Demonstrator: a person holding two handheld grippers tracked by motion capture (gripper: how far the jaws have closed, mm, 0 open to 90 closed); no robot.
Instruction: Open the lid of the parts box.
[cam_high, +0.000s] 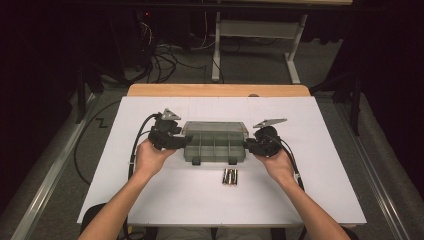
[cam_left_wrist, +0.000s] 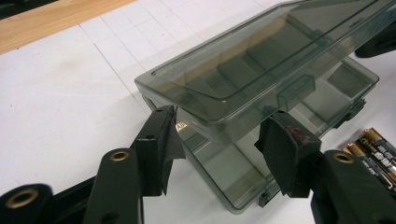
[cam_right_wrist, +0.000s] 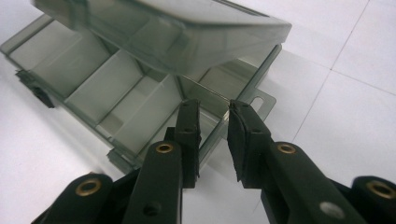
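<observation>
Both tools are flanking the smoky compartment box (cam_high: 215, 142): left tool (cam_left_wrist: 219, 140) gaping around its raised lid (cam_left_wrist: 261, 56), right tool (cam_right_wrist: 212, 135) gaping astride its end wall.

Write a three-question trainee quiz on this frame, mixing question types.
1. True or false: the lid of the grey compartment box is raised off its base.
2. Which lies in front of the box, nearer the person? A) batteries B) scissors C) a cup
3. The right gripper has its jaws either side of which part of the box?

Key: 1 true. 2 A, the batteries. 3 The end wall of the base; the left gripper is at the opposite end, jaws apart beneath the lid.
</observation>
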